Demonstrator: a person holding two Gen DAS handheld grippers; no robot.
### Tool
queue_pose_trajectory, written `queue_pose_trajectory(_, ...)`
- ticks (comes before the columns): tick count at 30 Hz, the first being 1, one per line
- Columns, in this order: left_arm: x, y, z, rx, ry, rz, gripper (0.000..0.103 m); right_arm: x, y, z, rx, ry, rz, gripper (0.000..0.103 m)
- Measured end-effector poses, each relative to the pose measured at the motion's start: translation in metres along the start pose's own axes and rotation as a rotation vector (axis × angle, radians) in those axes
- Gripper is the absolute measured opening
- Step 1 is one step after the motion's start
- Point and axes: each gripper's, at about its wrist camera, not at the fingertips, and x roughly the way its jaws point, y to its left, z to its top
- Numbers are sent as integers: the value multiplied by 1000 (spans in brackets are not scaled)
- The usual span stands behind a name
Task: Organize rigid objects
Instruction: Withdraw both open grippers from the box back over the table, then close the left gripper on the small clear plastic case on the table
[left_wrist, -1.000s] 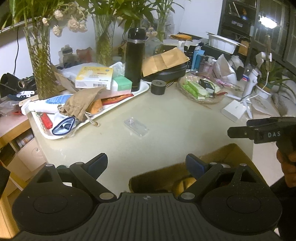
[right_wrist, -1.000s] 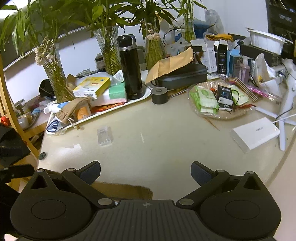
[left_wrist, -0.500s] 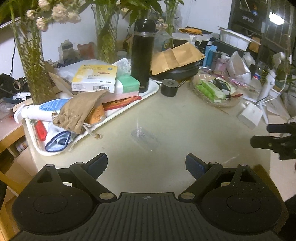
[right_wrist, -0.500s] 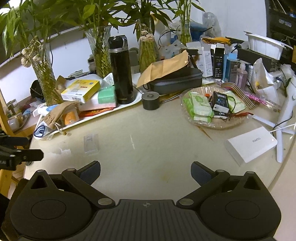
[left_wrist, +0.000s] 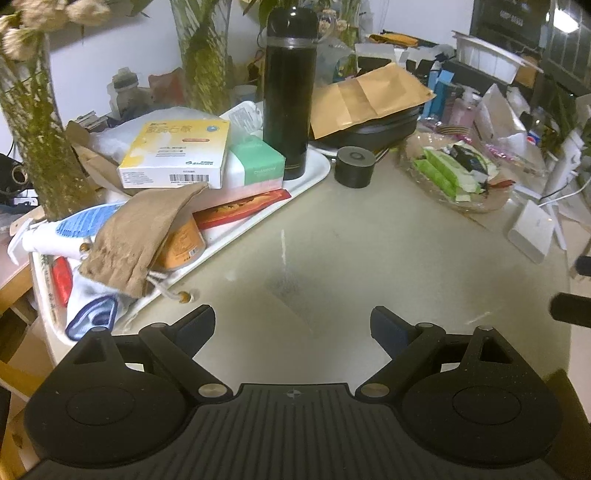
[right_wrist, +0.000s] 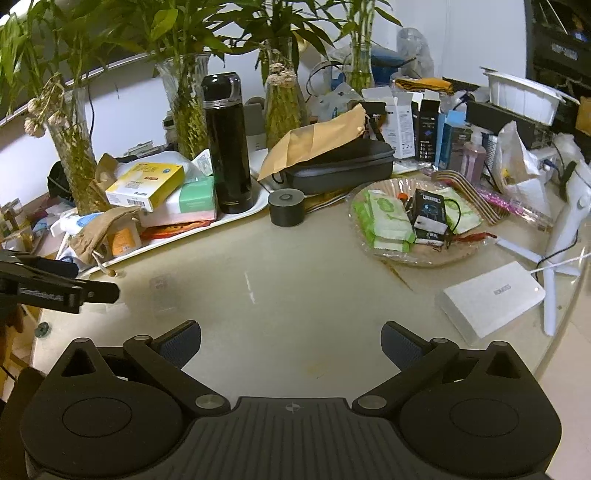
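A small clear plastic case (left_wrist: 291, 301) lies flat on the beige table, blurred, just ahead of my open, empty left gripper (left_wrist: 293, 325). It also shows in the right wrist view (right_wrist: 162, 295), left of my open, empty right gripper (right_wrist: 291, 341). My left gripper's fingers (right_wrist: 74, 290) reach in at the left edge there. A white tray (left_wrist: 314, 173) holds a black flask (left_wrist: 290, 92), a yellow box (left_wrist: 177, 155), a green tissue pack (left_wrist: 258, 162) and a brown pouch (left_wrist: 140, 236).
A black round puck (left_wrist: 354, 166) stands by the tray. A clear dish of packets (right_wrist: 417, 225) and a white power bank (right_wrist: 491, 295) lie to the right. Vases of bamboo (right_wrist: 188, 107), a black case (right_wrist: 340, 170) and boxes crowd the back.
My left gripper has moved forward over the table toward the clear case; the brown bag below it has dropped out of view. My right gripper has shifted slightly forward and right.
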Motion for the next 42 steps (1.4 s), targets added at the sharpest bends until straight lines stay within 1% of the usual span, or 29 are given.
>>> queue_pose_trajectory(4, 15, -3, 10, 12, 27, 32, 92, -1, -3, 0, 4, -12, -18, 103)
queue_pose_trajectory(8, 28, -3, 19, 1, 54, 76, 92, -2, -12, 1, 43, -11, -19, 103)
queue_pose_trajectory(12, 39, -2, 23, -29, 84, 80, 91, -4, -16, 1, 50, -9, -25, 103)
queue_pose_trajectory(14, 45, -3, 24, -36, 104, 84, 86, -6, -18, 1, 58, -6, -27, 103)
queue_pose_trajectory(16, 52, -3, 26, -47, 132, 94, 85, -7, -20, 1, 65, -5, -25, 103)
queue_pose_trajectory(18, 59, -1, 28, -66, 156, 100, 82, -8, -21, 1, 69, -6, -26, 103)
queue_pose_trajectory(22, 70, -1, 34, -98, 183, 87, 81, -9, -20, 1, 67, -5, -23, 103)
queue_pose_trajectory(24, 76, -2, 36, -110, 199, 76, 78, -8, -19, 1, 66, -3, -19, 103)
queue_pose_trajectory(25, 78, -3, 36, -111, 206, 72, 73, -8, -19, 1, 64, -1, -19, 103)
queue_pose_trajectory(27, 85, -4, 37, -106, 229, 72, 71, -7, -19, 1, 60, 0, -22, 103)
queue_pose_trajectory(28, 89, -4, 37, -104, 242, 78, 65, -7, -19, 1, 60, 1, -22, 103)
queue_pose_trajectory(30, 95, -3, 36, -107, 266, 88, 61, -6, -19, 1, 63, 5, -25, 103)
queue_pose_trajectory(32, 99, -2, 36, -115, 278, 81, 53, -6, -19, 0, 64, 6, -25, 103)
queue_pose_trajectory(33, 99, -2, 35, -113, 276, 83, 51, -6, -20, 0, 64, 6, -26, 103)
queue_pose_trajectory(36, 97, -7, 34, -73, 267, 107, 36, -5, -20, 0, 66, 8, -28, 103)
queue_pose_trajectory(37, 96, -9, 34, -65, 266, 100, 33, -4, -20, 0, 67, 10, -30, 103)
queue_pose_trajectory(42, 90, -9, 32, -54, 275, 68, 33, -3, -19, -2, 51, 12, -53, 103)
